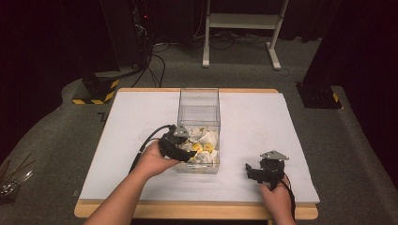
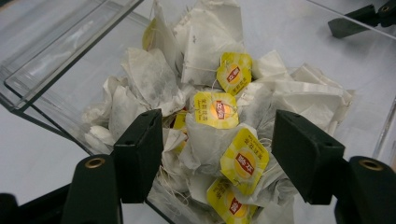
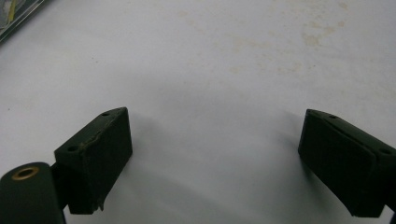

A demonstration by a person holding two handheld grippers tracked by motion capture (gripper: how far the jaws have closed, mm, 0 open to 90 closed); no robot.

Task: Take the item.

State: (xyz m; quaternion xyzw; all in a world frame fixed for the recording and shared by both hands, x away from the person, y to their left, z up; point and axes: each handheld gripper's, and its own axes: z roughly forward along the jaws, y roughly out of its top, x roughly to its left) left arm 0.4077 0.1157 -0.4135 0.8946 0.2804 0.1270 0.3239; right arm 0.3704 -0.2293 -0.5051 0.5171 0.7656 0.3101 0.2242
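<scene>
I am holding my left gripper [image 2: 212, 158] over the near end of the clear box [image 1: 199, 101], which is standing mid-tabletop, its jaws apart around a tea bag [image 2: 210, 140] atop the pile, not yet pressing. To do this well, I am aiming to pinch the paper body rather than the yellow tag, and only one bag. My right gripper [image 3: 215, 163] is resting by the near right edge of the tabletop [image 1: 131, 117], jaws apart and empty.

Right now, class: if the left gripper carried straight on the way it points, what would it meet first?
Most likely the left gripper would meet the heap of tea bags in the clear plastic box, first the bag between its open jaws; exact depth is unclear.
</scene>
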